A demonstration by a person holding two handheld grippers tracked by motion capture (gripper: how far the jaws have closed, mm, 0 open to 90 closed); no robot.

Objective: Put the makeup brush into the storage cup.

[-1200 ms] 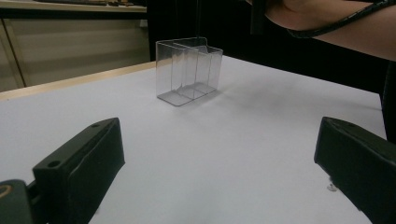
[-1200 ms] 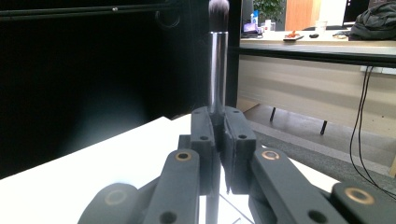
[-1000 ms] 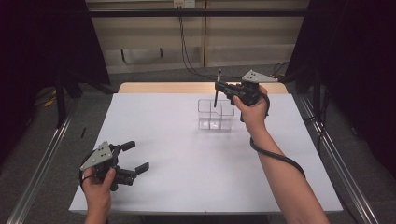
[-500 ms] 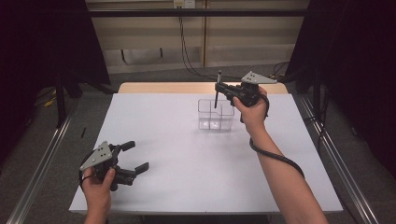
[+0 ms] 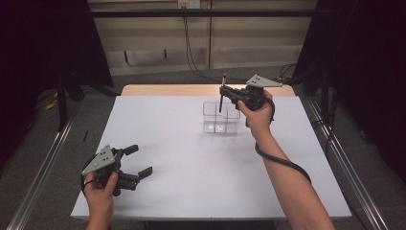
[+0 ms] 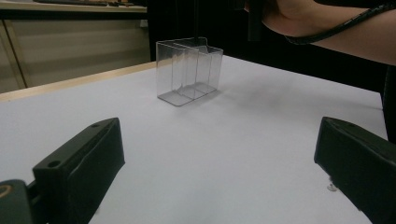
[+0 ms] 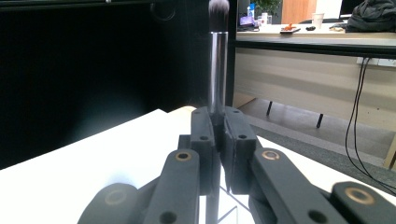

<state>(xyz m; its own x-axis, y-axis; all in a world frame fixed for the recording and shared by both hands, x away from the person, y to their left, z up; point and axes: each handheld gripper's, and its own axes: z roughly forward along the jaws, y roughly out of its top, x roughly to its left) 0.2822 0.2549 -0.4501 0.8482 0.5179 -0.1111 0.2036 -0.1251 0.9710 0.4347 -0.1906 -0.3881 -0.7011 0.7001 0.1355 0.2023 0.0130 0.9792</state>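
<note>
We see a lab-style recording bay: a white worktop [image 5: 191, 158] framed by black curtains [image 5: 43, 43] and aluminium rails [image 5: 38, 177], with office desks [image 7: 317, 37] and cables [image 5: 189, 43] behind.

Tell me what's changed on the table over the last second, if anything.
Nothing visibly changed. The right gripper stays shut on the makeup brush, held upright over the clear divided box. The left gripper stays open near the table's front left corner.
</note>
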